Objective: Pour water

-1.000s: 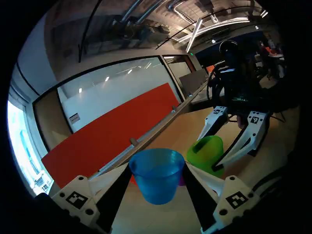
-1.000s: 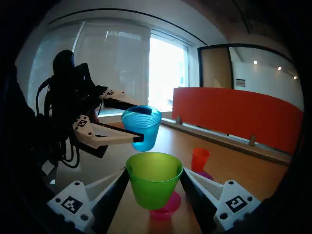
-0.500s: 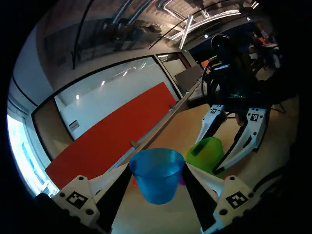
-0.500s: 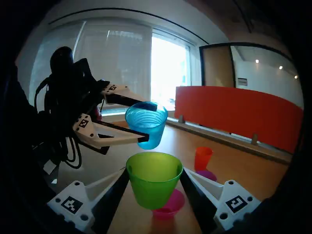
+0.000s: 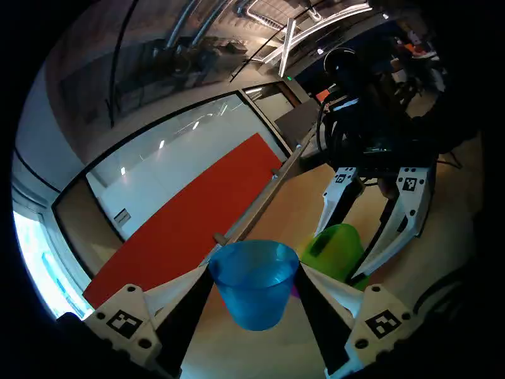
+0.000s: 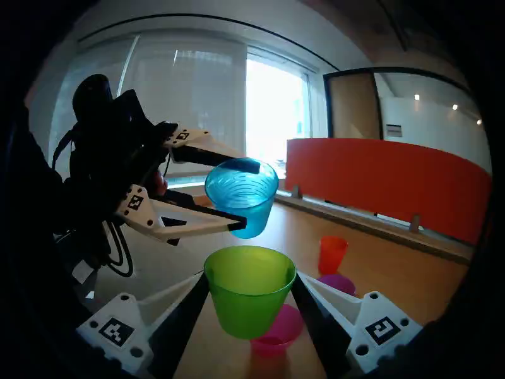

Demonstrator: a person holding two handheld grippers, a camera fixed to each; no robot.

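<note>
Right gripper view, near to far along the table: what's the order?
green cup → pink cup → purple cup → orange cup → red partition. The blue cup is held in the air, so its depth is unclear and I left it out.

A translucent blue plastic cup (image 5: 254,284), a translucent lime-green plastic cup (image 6: 249,303), a small orange plastic cup (image 6: 332,252). The right gripper (image 6: 249,278) is white with black-and-white square markers. A red-orange flat wall panel (image 6: 391,183).
</note>
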